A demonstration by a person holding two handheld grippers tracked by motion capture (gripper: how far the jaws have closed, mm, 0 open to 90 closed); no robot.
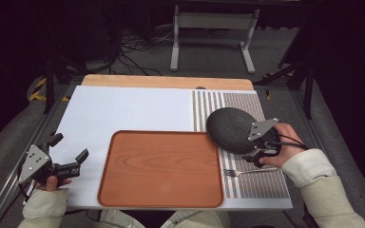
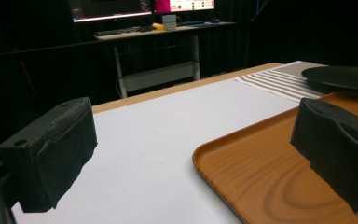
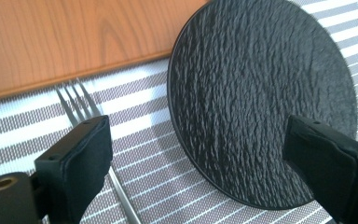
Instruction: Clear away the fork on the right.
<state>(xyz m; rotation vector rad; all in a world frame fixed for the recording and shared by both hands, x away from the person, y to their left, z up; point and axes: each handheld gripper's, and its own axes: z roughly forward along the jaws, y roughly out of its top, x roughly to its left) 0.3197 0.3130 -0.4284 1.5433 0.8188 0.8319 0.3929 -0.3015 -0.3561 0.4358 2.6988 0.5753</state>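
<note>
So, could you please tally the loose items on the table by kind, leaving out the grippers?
Brown wood-grain rectangular tray: 1
Black textured round plate: 1
Silver metal fork: 1
Grey-and-white striped woven placemat: 1
Total: 4

Cream sleeves — black tongs

White table carries wooden tray beside striped placemat.
</note>
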